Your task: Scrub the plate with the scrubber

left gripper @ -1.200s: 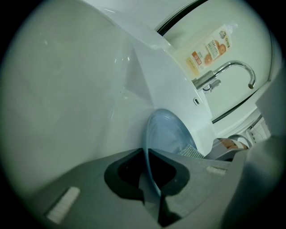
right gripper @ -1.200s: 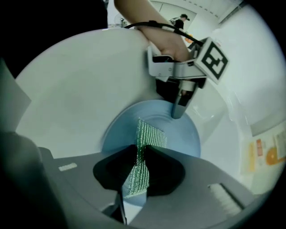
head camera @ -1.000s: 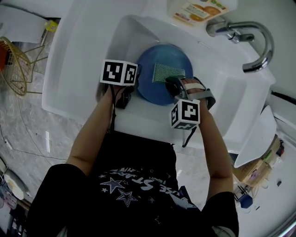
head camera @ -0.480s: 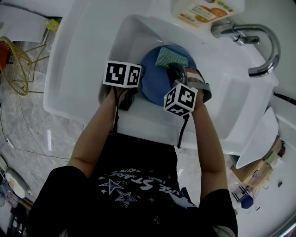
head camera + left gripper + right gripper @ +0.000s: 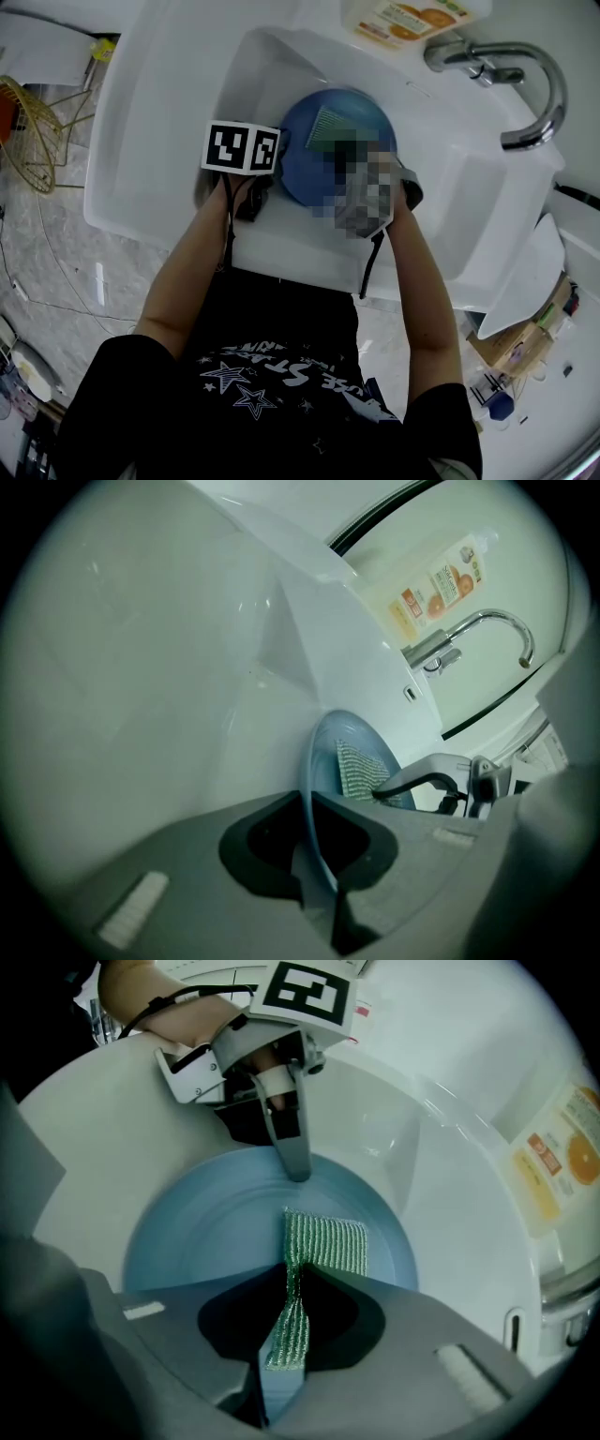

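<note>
**Q:** What is the state of the left gripper (image 5: 309,803)?
**A:** Its fingers (image 5: 422,855) are closed on the rim of the plate (image 5: 305,178), at the plate's left side. The rim runs edge-on between them. This hand acts as the clamp.

**Q:** Where is the plate?
**A:** It is in the sink (image 5: 159,122), in the middle of the basin and toward the far edge of the worktop. Its tilt cannot be settled from these views.

**Q:** And the scrubber (image 5: 328,1241)?
**A:** It lies on the plate's face, in the half toward the far edge. One end is pinched between the closed fingers of the right gripper (image 5: 291,1274). The free end fans out flat beyond the fingertips.

**Q:** Which relation governs the stroke?
**A:** The scrubber's long axis runs straight out from the right fingers, across the face toward the rim that the left fingers hold. The free end lies near the left finger but does not touch it. The right gripper is the working one. By judgement, a stroke along that axis presses the plate into the clamp. A stroke across it would tend to swing the plate about the held rim.

**Q:** Is there anything to the right?
**A:** The tap (image 5: 455,56) stands at the far right corner, well apart from the plate.
</note>
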The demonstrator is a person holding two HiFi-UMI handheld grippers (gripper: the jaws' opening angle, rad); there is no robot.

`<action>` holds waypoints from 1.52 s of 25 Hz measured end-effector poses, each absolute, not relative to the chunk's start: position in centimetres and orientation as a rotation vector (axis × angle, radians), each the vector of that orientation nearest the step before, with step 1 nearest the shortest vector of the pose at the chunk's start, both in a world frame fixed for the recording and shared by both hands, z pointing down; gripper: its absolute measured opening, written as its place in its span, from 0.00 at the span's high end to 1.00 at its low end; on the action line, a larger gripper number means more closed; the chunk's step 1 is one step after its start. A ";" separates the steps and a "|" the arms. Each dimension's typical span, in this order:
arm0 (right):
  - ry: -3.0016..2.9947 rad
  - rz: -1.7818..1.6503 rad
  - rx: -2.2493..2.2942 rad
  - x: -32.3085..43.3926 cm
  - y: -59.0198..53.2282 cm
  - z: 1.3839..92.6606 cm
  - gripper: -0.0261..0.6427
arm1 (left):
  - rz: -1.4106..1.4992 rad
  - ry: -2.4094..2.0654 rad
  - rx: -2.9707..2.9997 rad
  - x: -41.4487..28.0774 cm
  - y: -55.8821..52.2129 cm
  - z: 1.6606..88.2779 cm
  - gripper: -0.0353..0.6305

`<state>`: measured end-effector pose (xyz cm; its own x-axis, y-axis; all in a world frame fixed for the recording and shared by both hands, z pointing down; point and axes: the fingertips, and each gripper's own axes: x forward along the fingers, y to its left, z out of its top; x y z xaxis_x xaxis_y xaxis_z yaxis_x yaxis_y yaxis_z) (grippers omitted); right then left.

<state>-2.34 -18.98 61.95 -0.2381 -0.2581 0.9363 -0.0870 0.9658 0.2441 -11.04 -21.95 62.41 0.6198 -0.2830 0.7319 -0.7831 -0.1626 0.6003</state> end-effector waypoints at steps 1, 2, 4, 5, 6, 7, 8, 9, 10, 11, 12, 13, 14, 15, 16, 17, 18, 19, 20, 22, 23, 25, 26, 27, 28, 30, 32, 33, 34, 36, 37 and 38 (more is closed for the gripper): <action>-1.815 -0.155 0.239 -2.5 -18.4 61.9 0.83 | 0.560 -0.876 1.730 -11.0 -22.0 62.4 0.92; -1.818 -0.148 0.224 -2.6 -17.8 61.9 0.83 | 0.560 -0.876 1.729 -11.0 -22.0 62.4 0.92; -1.823 -0.133 0.192 -2.9 -16.5 61.9 0.83 | 0.560 -0.876 1.729 -11.0 -22.0 62.4 0.92; -1.825 -0.126 0.174 -3.0 -15.8 61.9 0.83 | 0.560 -0.877 1.730 -11.0 -22.0 62.4 0.92; -1.826 -0.121 0.154 -3.2 -15.1 61.8 0.84 | 0.559 -0.877 1.730 -11.0 -22.0 62.4 0.91; -1.826 -0.115 0.132 -3.2 -14.4 61.8 0.84 | 0.559 -0.878 1.730 -11.0 -22.0 62.4 0.92; -1.826 -0.106 0.108 -3.3 -13.7 61.8 0.84 | 0.558 -0.879 1.730 -11.0 -22.0 62.5 0.91; -1.826 -0.089 0.081 -3.3 -13.0 61.8 0.83 | 0.557 -0.880 1.731 -11.0 -22.0 62.5 0.92; -1.827 -0.066 0.052 -3.3 -12.3 61.7 0.83 | 0.557 -0.880 1.732 -11.0 -22.1 62.5 0.91; -1.827 -0.041 0.024 -3.3 -11.5 61.7 0.83 | 0.556 -0.879 1.733 -11.0 -22.1 62.4 0.91; -1.827 -0.021 0.005 -3.3 -10.9 61.6 0.83 | 0.556 -0.878 1.733 -11.0 -22.1 62.4 0.91; -1.827 -0.010 -0.004 -3.3 -10.6 61.6 0.83 | 0.556 -0.878 1.734 -11.0 -22.0 62.4 0.91; -1.828 -0.006 -0.002 -3.3 -10.4 61.5 0.83 | 0.556 -0.878 1.734 -11.0 -22.0 62.4 0.91; -1.829 -0.004 0.005 -3.3 -10.3 61.4 0.83 | 0.557 -0.879 1.733 -11.0 -22.0 62.4 0.92; -1.830 -0.005 0.015 -3.3 -10.3 61.2 0.83 | 0.557 -0.879 1.732 -11.1 -22.0 62.4 0.91; -1.831 -0.010 0.024 -3.3 -10.3 61.0 0.83 | 0.558 -0.879 1.731 -11.1 -22.0 62.4 0.91; -1.834 -0.016 0.033 -3.2 -10.3 60.7 0.83 | 0.558 -0.879 1.731 -11.0 -22.0 62.4 0.91; -1.840 -0.022 0.045 -3.2 -10.4 60.4 0.83 | 0.558 -0.879 1.730 -11.0 -22.0 62.4 0.91; -1.847 -0.026 0.063 -3.1 -10.7 60.0 0.83 | 0.559 -0.879 1.730 -11.0 -22.0 62.4 0.91; -1.857 -0.041 0.119 -2.9 -11.6 59.1 0.84 | 0.559 -0.878 1.731 -10.9 -22.1 62.4 0.91; -1.857 -0.054 0.153 -2.7 -12.3 58.5 0.84 | 0.559 -0.878 1.731 -10.9 -22.1 62.4 0.91; -1.848 -0.094 0.223 -2.5 -14.1 57.5 0.84 | 0.559 -0.878 1.731 -11.0 -22.1 62.4 0.91; -1.843 -0.125 0.252 -2.4 -15.1 57.1 0.84 | 0.559 -0.878 1.732 -11.0 -22.1 62.4 0.92; -1.835 -0.163 0.275 -2.4 -16.1 56.9 0.84 | 0.559 -0.879 1.731 -11.0 -22.1 62.5 0.91; -1.827 -0.204 0.290 -2.4 -17.0 56.9 0.84 | 0.559 -0.879 1.731 -11.0 -22.1 62.5 0.91; -1.821 -0.275 0.292 -2.7 -18.3 57.2 0.84 | 0.560 -0.879 1.730 -11.0 -22.1 62.5 0.91; -1.829 -0.308 0.278 -3.2 -19.1 57.9 0.84 | 0.559 -0.879 1.730 -11.0 -22.1 62.5 0.91; -1.831 -0.316 0.272 -3.4 -19.5 58.3 0.84 | 0.559 -0.878 1.730 -11.0 -22.0 62.4 0.91; -1.830 -0.324 0.270 -3.6 -19.8 58.8 0.84 | 0.559 -0.878 1.730 -11.0 -22.0 62.4 0.91; -1.819 -0.329 0.280 -3.5 -20.6 59.6 0.84 | 0.559 -0.877 1.728 -11.0 -21.9 62.4 0.91; -1.812 -0.321 0.290 -3.3 -20.9 60.0 0.84 | 0.560 -0.877 1.728 -11.0 -21.9 62.4 0.91; -1.803 -0.305 0.304 -3.0 -21.1 60.3 0.85 | 0.560 -0.878 1.727 -11.0 -21.9 62.4 0.91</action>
<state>-2.97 -21.10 60.34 -0.2447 -0.3618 0.8996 -0.0461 0.9311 0.3619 -11.03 -21.88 62.41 0.6186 -0.2832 0.7329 -0.7839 -0.1601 0.5998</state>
